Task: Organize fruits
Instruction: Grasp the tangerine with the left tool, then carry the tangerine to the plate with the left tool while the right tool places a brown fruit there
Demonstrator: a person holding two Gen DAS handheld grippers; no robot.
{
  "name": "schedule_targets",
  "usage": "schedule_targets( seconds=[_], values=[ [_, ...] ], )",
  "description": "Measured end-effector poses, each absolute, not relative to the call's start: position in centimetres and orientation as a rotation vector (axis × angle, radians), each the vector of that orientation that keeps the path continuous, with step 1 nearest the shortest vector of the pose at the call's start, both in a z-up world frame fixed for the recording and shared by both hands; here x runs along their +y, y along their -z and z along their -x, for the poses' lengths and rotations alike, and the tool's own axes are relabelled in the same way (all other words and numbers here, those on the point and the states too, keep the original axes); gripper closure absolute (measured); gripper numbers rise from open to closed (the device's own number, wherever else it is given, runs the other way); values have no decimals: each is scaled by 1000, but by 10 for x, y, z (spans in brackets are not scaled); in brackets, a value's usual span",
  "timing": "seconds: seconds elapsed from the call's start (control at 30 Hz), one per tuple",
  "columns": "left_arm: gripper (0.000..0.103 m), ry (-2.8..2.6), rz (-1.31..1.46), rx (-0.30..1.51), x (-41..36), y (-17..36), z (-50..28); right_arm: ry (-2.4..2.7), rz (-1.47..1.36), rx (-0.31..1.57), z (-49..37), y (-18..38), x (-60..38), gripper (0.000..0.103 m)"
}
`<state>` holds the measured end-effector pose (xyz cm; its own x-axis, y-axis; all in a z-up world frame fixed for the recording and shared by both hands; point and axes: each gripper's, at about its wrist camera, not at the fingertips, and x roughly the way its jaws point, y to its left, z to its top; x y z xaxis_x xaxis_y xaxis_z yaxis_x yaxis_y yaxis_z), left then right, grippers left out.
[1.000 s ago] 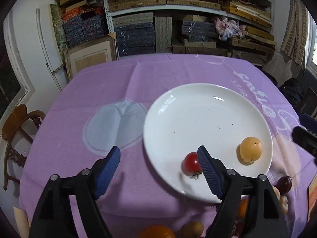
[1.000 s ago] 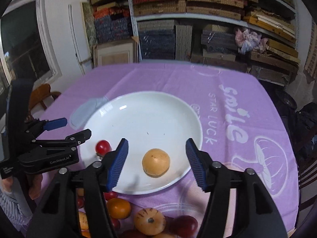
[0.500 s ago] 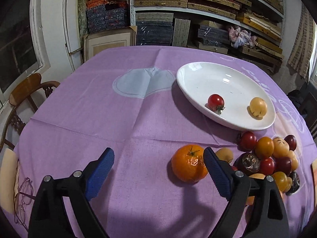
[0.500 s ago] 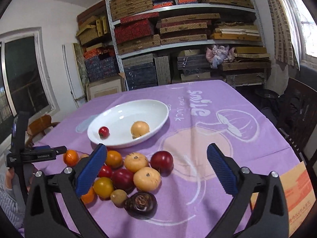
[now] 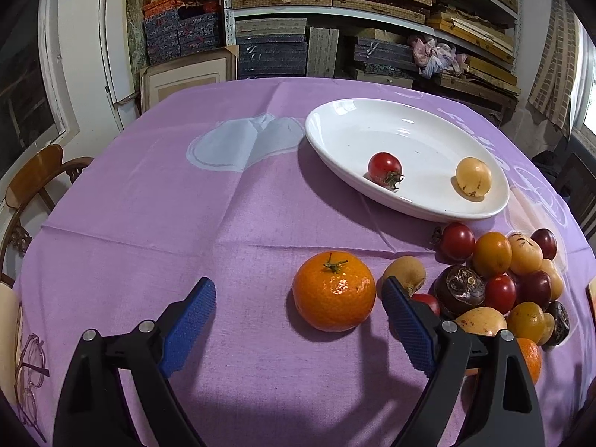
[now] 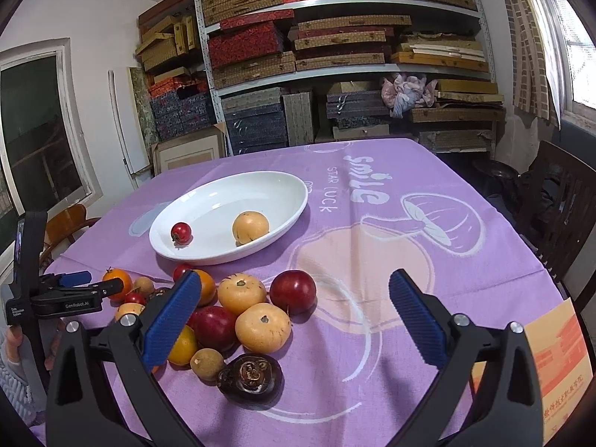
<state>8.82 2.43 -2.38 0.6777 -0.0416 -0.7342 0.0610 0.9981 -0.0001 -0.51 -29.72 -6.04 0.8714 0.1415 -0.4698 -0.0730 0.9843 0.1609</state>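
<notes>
A white plate (image 5: 372, 130) (image 6: 238, 193) holds a cherry tomato (image 5: 384, 167) (image 6: 181, 232) and a pale yellow fruit (image 5: 474, 177) (image 6: 250, 227). In front of it lies a heap of loose fruit (image 5: 495, 279). My left gripper (image 5: 298, 286) (image 6: 98, 282) is open and low over the cloth. A mandarin (image 5: 333, 290) (image 6: 117, 283) lies between its fingertips, nearer the right finger, and the pads do not touch it. My right gripper (image 6: 295, 278) is open wide above the heap, over a red plum (image 6: 292, 291) and a yellow fruit (image 6: 263, 327), holding nothing.
A purple cloth (image 5: 186, 223) covers the table. A dark wrinkled fruit (image 6: 251, 374) lies nearest the front. An orange carton (image 6: 558, 357) sits at the right edge and glasses (image 5: 31, 365) at the left. Chairs (image 6: 558, 201) (image 5: 37, 175) flank the table, with shelves (image 6: 335, 74) behind.
Both grippers have drawn back from over the plate and sunk towards the front of the table, so the fruit heap now shows. The right jaws have spread wider. The plated fruits stayed put.
</notes>
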Motion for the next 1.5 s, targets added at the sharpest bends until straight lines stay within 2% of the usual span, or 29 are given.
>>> schedule_targets(
  seconds=[0.27, 0.33, 0.4, 0.87, 0.9, 0.93, 1.03, 1.5],
  values=[
    [33, 95, -51, 831, 18, 30, -89, -107, -145, 516, 2, 62, -299, 4],
    [47, 123, -44, 842, 17, 31, -90, -108, -143, 520, 2, 63, -300, 4],
    [55, 142, -41, 852, 16, 33, -92, -107, -140, 524, 1, 64, -299, 4],
    [56, 37, 0, 852, 43, 31, -97, -169, -43, 664, 24, 85, -274, 5],
    [56, 39, 5, 856, 44, 31, -98, -169, -34, 678, 27, 87, -272, 10],
    [56, 40, 4, 860, 44, 31, -98, -178, -30, 681, 29, 88, -270, 23],
    [56, 47, -7, 860, 42, 30, -96, -170, -5, 739, 23, 95, -266, 31],
    [56, 69, -11, 869, 39, 31, -94, -196, 97, 822, 4, 105, -253, 31]
  ],
)
